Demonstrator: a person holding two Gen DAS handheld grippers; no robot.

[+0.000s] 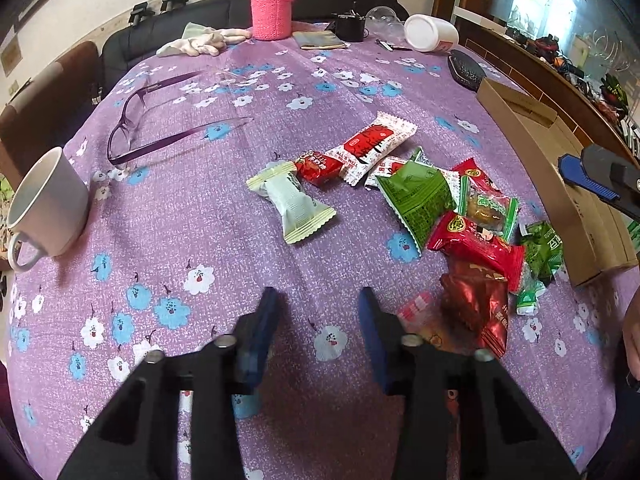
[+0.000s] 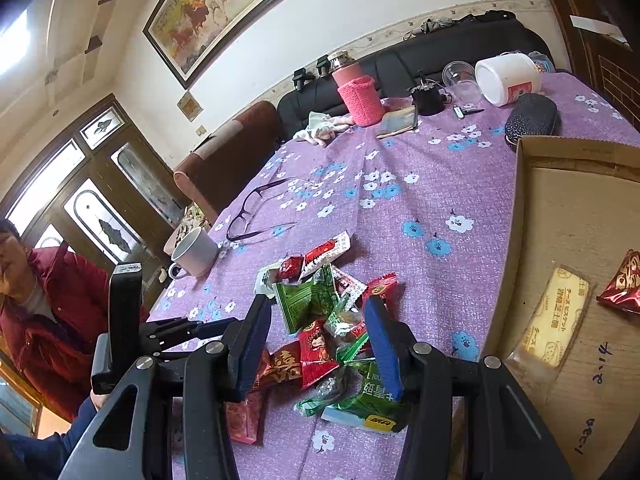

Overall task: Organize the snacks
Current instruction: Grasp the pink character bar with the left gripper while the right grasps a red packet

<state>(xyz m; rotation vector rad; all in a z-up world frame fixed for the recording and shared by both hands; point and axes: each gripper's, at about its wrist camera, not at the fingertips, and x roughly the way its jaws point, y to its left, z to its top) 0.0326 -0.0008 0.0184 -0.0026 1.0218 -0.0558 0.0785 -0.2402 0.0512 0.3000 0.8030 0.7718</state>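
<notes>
A loose pile of wrapped snacks lies on the purple flowered tablecloth: a pale green packet, a red and white packet, a green packet, red packets and a dark red foil packet. My left gripper hovers left of the pile, open, with only cloth between its fingers. My right gripper hangs open above the snack pile, pinching nothing. A cardboard box on the right holds a yellow biscuit packet and a red foil packet.
A white mug and purple glasses lie to the left. At the far edge stand a pink flask, gloves, a tipped white jar and a dark glasses case. A person in a red jacket sits at the left.
</notes>
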